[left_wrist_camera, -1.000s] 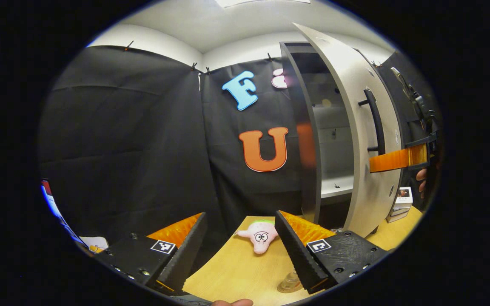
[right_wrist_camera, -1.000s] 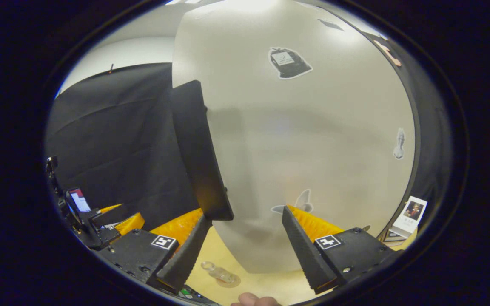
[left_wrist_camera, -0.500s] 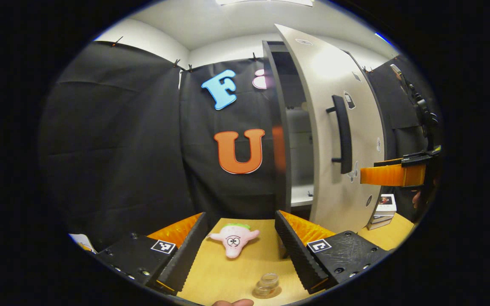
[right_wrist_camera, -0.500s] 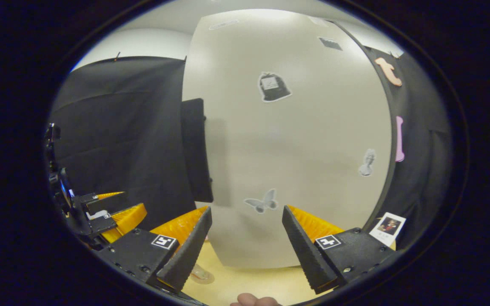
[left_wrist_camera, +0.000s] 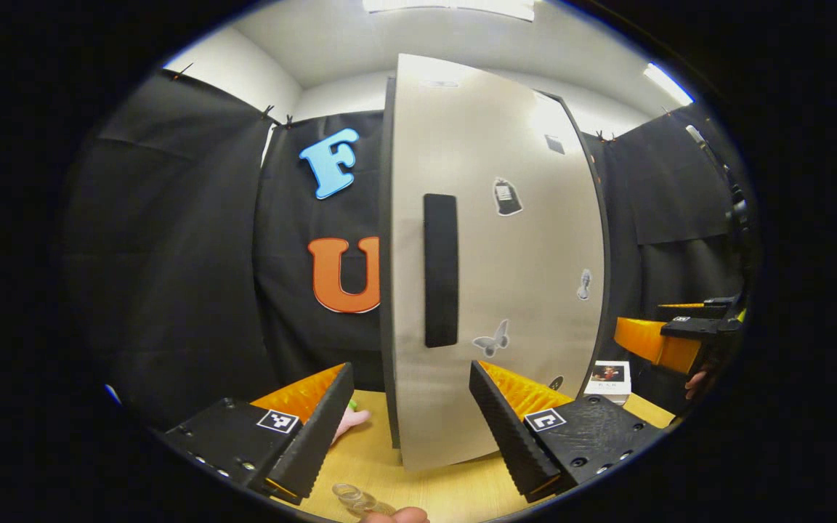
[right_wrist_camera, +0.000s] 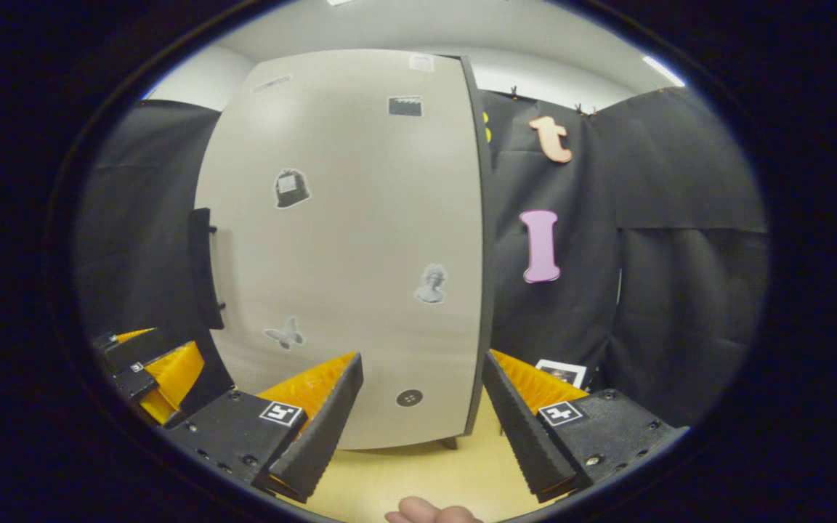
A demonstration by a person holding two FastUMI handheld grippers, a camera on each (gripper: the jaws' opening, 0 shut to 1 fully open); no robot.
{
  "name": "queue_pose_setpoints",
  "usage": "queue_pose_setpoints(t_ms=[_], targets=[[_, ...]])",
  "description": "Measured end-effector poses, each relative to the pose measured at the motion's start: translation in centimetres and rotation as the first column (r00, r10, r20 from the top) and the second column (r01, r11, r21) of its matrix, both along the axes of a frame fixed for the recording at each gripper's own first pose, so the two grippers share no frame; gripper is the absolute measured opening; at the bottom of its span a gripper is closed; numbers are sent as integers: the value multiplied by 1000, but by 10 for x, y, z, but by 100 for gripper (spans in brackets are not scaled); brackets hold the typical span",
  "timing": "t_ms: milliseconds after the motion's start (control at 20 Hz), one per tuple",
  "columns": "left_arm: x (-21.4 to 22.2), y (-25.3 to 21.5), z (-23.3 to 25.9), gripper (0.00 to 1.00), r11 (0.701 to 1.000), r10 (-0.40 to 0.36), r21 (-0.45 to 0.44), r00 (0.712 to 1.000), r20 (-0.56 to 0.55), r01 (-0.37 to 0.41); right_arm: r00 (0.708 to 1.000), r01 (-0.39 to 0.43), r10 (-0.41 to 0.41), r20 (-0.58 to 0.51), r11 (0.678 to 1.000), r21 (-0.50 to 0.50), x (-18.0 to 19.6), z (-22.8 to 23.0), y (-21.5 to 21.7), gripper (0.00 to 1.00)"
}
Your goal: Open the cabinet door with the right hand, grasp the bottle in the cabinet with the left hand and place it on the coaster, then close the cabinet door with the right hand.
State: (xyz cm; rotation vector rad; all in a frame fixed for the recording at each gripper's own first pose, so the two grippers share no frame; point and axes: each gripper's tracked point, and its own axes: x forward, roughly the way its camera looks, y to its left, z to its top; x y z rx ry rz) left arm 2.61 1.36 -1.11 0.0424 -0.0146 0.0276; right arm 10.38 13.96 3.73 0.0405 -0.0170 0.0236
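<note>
The cabinet door [left_wrist_camera: 506, 290] is pale grey with small stickers and lies shut against the cabinet; its black bar handle [left_wrist_camera: 440, 269] is upright. In the right gripper view the same door [right_wrist_camera: 346, 240] faces me, with the handle [right_wrist_camera: 203, 269] at its left edge. A clear bottle [left_wrist_camera: 354, 498] stands on the wooden table just below my left gripper [left_wrist_camera: 411, 436], which is open and holds nothing. Whatever is under the bottle is cut off by the view's edge. My right gripper [right_wrist_camera: 418, 428] is open too, a short way off the door; it appears far right as the right gripper [left_wrist_camera: 669, 341].
A pink plush toy [left_wrist_camera: 349, 421] lies on the table [left_wrist_camera: 433, 490] left of the cabinet, half hidden by my left finger. A small stack of cards [left_wrist_camera: 609, 376] sits right of the cabinet, the cards [right_wrist_camera: 560, 372] also near my right finger. Black cloth walls surround the table.
The door has swung from half open to fully shut. The right gripper has drawn back from the door. The left view has turned to face the cabinet front.
</note>
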Motion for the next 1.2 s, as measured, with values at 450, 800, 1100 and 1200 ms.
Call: queue_pose_setpoints(t_ms=[450, 800, 1100, 1200], targets=[[-7, -36, 14, 96, 997, -72, -19, 997, 42, 72, 1000, 3, -2, 22, 999, -47, -23, -7, -22, 100], [-9, -39, 13, 96, 998, -65, -1, 997, 39, 65, 999, -40, 40, 2, 998, -42, -31, -13, -19, 100], [-11, -40, 10, 96, 998, -62, -5, 998, 27, 63, 998, -62, 62, 3, 997, -55, -39, -15, -15, 100], [-11, -39, 12, 96, 998, -62, -5, 998, 33, 62, 998, -66, 67, 1, 996, -59, -42, -17, -14, 100]])
